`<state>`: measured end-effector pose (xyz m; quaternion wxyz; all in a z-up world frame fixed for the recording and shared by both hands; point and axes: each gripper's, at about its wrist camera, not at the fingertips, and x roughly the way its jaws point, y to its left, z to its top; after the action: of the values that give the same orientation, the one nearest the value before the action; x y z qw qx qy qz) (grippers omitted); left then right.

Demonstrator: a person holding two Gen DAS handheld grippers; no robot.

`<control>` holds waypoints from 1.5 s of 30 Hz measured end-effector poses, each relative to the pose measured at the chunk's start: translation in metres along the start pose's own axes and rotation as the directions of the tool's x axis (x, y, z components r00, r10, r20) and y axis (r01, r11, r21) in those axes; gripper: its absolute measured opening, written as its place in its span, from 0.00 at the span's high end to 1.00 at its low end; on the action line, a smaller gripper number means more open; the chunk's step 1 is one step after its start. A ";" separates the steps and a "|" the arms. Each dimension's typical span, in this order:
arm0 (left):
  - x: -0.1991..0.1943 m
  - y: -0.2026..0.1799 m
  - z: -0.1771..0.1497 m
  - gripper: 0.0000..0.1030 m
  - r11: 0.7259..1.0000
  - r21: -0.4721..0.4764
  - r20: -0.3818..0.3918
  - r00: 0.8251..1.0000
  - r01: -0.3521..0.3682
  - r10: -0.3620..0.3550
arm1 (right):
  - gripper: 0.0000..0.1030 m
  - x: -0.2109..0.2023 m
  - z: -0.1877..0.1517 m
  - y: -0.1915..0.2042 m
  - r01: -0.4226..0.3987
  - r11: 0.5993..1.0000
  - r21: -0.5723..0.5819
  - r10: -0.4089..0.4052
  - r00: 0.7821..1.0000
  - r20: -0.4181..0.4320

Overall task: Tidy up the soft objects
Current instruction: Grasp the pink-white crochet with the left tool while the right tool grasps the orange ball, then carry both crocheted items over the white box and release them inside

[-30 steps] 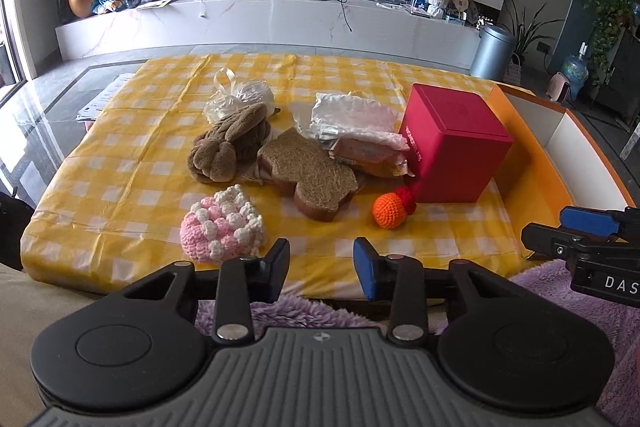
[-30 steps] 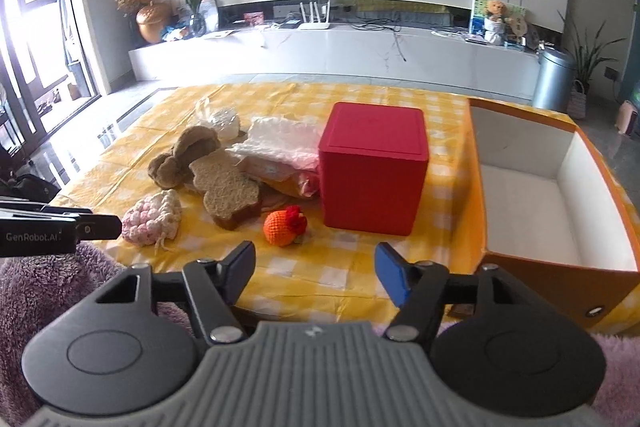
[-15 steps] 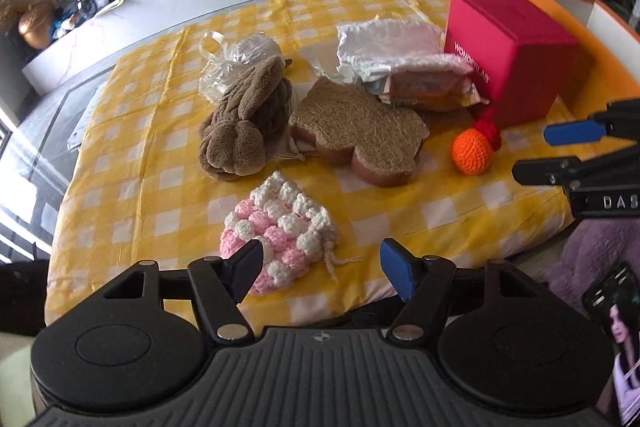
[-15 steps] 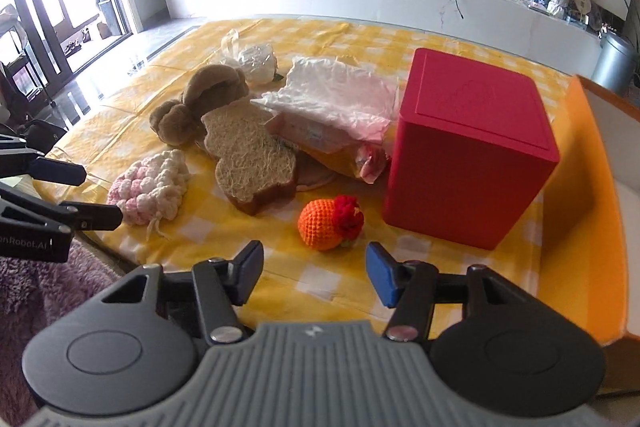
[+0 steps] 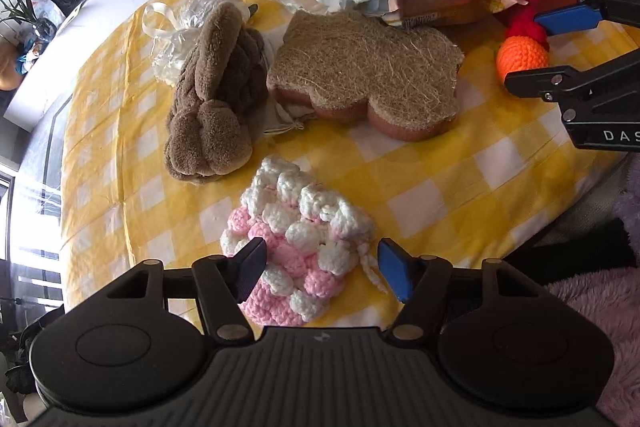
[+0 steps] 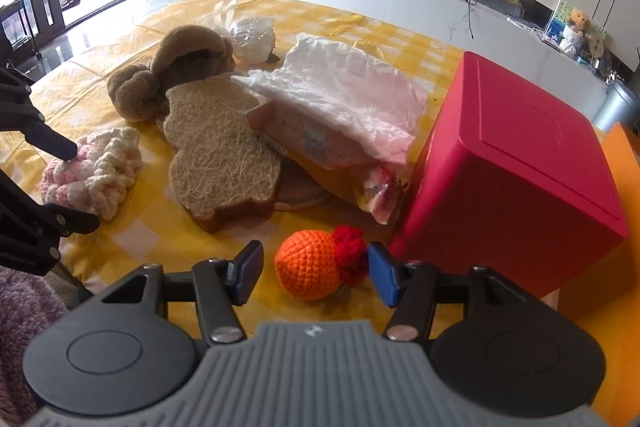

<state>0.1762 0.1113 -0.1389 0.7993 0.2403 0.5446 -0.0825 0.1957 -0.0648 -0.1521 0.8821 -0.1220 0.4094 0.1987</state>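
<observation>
My left gripper (image 5: 320, 273) is open, its jaws on either side of a pink and white crochet pouch (image 5: 298, 231) on the yellow checked cloth. My right gripper (image 6: 312, 273) is open around an orange crochet ball with a red tuft (image 6: 310, 265). That ball also shows in the left wrist view (image 5: 522, 53), between the right gripper's fingers. A brown plush knot (image 5: 214, 99) and a brown fibre sponge pad (image 5: 364, 67) lie behind the pouch. The pouch also shows in the right wrist view (image 6: 98, 169).
A red box (image 6: 516, 171) stands right of the ball. White plastic bags (image 6: 340, 91) over a snack packet lie mid-table, a clear bag (image 5: 176, 35) behind the plush. An orange box edge (image 6: 620, 163) is at far right. A purple fluffy cover (image 5: 592, 307) is near the front edge.
Both grippers have moved forward and down over the table. The left now straddles the pink pouch and the right straddles the orange ball. Both stay open.
</observation>
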 end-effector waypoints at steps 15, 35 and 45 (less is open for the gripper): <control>0.009 -0.015 0.004 0.65 0.981 0.067 -0.044 0.982 -0.182 0.185 | 0.48 -0.002 -0.009 -0.008 0.023 1.000 -0.001 -0.023 1.000 0.010; -0.136 -0.026 -0.004 0.75 0.941 -0.331 0.320 0.946 0.069 0.043 | 0.49 -0.102 -0.016 -0.025 -0.022 0.995 0.097 0.009 0.991 0.133; -0.194 -0.074 0.021 0.75 0.904 -0.262 0.487 0.855 0.339 -0.180 | 0.49 -0.194 -0.039 -0.075 -0.012 0.976 0.218 -0.044 0.967 0.253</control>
<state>0.0886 0.0116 0.0220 0.9137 -0.0033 0.3778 -0.1498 0.0895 -0.1950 -0.0239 0.9372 -0.0014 0.3103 0.1595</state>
